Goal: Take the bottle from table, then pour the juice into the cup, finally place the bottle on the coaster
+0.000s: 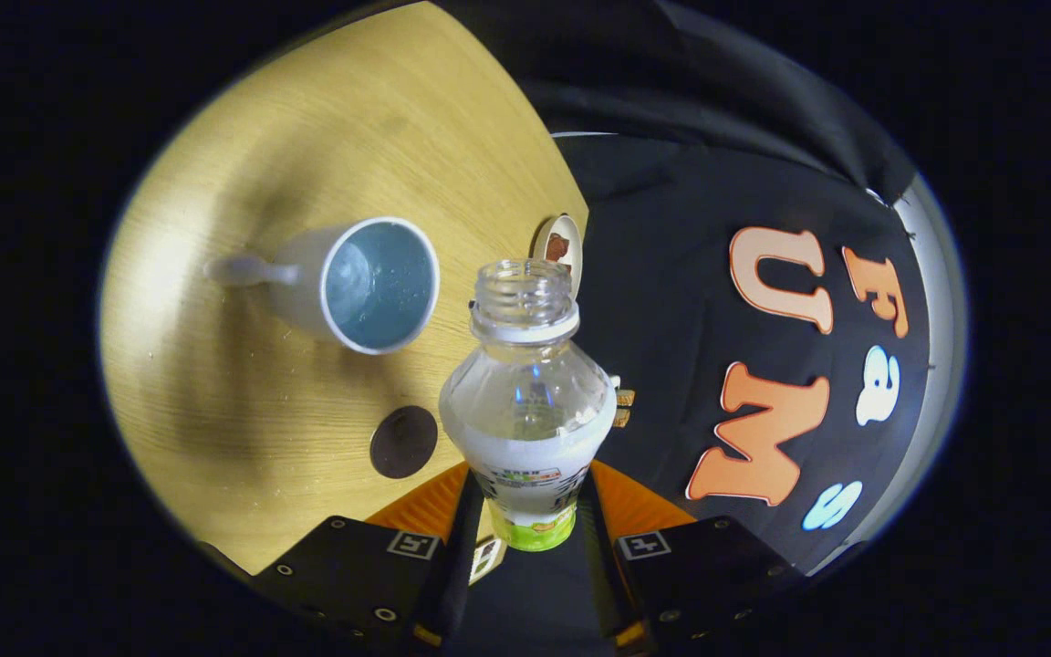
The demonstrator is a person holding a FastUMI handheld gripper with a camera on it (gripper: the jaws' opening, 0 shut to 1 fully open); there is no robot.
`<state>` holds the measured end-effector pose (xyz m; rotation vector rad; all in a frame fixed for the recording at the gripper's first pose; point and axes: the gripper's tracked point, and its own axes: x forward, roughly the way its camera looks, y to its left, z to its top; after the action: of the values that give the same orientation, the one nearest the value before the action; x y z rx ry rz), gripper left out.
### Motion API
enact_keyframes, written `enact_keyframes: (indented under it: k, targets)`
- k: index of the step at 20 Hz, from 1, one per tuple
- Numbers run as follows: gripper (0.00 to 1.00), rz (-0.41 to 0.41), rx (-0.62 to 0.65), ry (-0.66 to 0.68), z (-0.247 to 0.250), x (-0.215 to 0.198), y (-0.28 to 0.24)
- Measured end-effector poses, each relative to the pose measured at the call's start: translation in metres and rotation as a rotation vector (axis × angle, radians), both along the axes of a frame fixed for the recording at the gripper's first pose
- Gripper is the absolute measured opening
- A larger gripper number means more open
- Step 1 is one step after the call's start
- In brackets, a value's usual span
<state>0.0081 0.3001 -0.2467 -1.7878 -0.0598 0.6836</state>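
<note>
Holding: the gripper (530, 534) has its two fingers pressed on either side of the bottle's labelled lower body, so the bottle is carried in the air above the table, not standing on it.
Table: the pale wooden table (261, 137) appears rolled sideways, which I take to mean the gripper is tipped over for the pour.
Cup: the white cup (357, 285) stands on the table beyond the fingers and off to one side of the bottle's mouth, its handle pointing away from the bottle; its open top faces the camera, and whether any liquid is in it is hard to tell.
Bottle: the clear plastic bottle (527, 401) has no cap, its threaded neck points ahead of the fingers, and its mouth is beside the cup's rim rather than over it, so I judge the pour is either about to start or just finishing.
Contents: the upper body looks see-through and mostly empty; a whitish band sits lower down, above a printed label with a green strip.
Coaster: the dark round coaster (403, 442) lies flat on the table just ahead of the fingers, bare, waiting for the bottle.
</note>
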Motion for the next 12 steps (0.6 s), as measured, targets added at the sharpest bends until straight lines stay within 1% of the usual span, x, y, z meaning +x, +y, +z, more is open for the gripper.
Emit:
enact_keyframes:
  k: [6,8,12]
  targets:
    - [0.56,-0.121,0.309,0.188,0.021,-0.002,-0.004]
    - [0.57,-0.156,0.429,0.259,0.029,0.0,-0.005]
    - [0.57,-0.302,0.682,0.406,0.04,0.02,-0.02]
